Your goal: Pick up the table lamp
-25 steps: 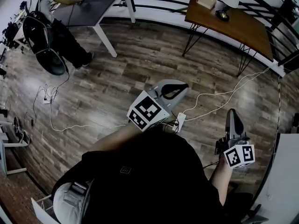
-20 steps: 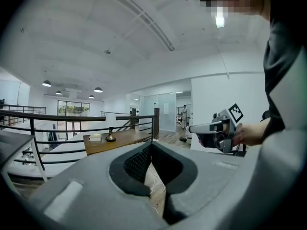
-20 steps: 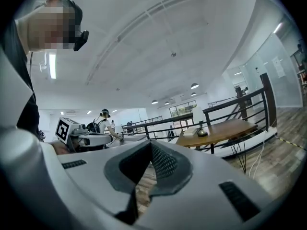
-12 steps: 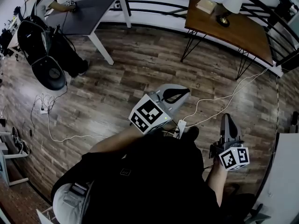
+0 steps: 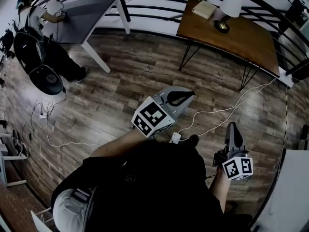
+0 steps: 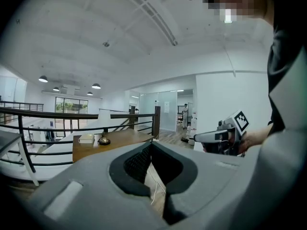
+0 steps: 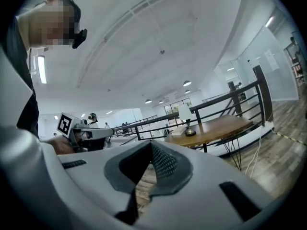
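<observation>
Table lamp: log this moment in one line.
table lamp upright on wooden table, untouched | left gripper shut, empty | right gripper shut, empty

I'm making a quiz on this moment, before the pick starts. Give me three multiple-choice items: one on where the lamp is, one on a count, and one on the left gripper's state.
1. Where does the lamp stand?
A) on a shelf
B) on the wooden table
C) on a windowsill

2. How many things are on the wooden table?
A) one
B) two
C) five

3. The left gripper's fingers are:
A) shut on the lamp
B) wide apart
C) shut, empty

Answers:
1 B, the lamp stands at the table's far end.
2 B, only the lamp and a book are on it.
3 C, the fingers meet with nothing between them, and the lamp is far off.
</observation>
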Tool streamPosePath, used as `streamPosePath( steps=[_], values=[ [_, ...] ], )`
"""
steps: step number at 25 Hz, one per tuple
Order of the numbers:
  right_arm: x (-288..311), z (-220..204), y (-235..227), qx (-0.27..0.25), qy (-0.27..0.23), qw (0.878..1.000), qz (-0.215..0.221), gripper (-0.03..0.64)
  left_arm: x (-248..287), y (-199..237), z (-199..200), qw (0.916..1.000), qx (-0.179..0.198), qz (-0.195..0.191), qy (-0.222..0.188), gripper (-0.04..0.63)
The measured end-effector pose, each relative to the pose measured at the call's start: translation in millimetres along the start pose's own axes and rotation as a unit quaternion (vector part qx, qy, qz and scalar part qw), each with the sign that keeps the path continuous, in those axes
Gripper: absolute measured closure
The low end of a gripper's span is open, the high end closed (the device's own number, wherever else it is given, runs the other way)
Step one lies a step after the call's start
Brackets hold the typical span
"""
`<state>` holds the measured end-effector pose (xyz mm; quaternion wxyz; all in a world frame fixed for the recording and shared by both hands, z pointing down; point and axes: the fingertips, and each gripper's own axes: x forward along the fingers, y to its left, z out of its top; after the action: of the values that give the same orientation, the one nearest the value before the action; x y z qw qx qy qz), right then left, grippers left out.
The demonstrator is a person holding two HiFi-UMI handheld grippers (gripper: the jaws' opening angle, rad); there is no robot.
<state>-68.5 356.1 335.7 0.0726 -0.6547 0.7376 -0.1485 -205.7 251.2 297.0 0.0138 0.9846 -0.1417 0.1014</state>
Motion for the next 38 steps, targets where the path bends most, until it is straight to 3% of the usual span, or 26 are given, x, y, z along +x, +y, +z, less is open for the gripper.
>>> streamPosePath(
  steps=[9, 16, 21, 27, 38],
  values=[
    [30.8, 64.7, -138.8, -0.055, 0.033, 0.996, 0.069, 0.607, 141.5, 9.1, 55.5, 0.9977, -0.004, 0.060, -0.030, 0.588],
    [89.9, 66.3, -178.9, -0.045, 0.061, 0.990, 0.118, 0.607, 198.6, 46.2, 49.4, 0.9938, -0.019, 0.106, -0.028, 0.588],
    [158.2, 72.4, -198.1, -0.032, 0.062, 0.989, 0.132, 0.606, 232.2, 109.2, 48.6, 0.9898, -0.043, 0.128, -0.046, 0.588],
    [265.1, 100.8, -232.0, -0.031, 0.067, 0.989, 0.127, 0.607, 289.0, 211.2, 63.9, 0.9899, -0.055, 0.120, -0.052, 0.588],
    [459.4, 146.8, -271.7, -0.023, 0.070, 0.991, 0.107, 0.607, 383.9, 359.5, 88.3, 0.9978, -0.026, 0.055, -0.026, 0.588]
  ],
)
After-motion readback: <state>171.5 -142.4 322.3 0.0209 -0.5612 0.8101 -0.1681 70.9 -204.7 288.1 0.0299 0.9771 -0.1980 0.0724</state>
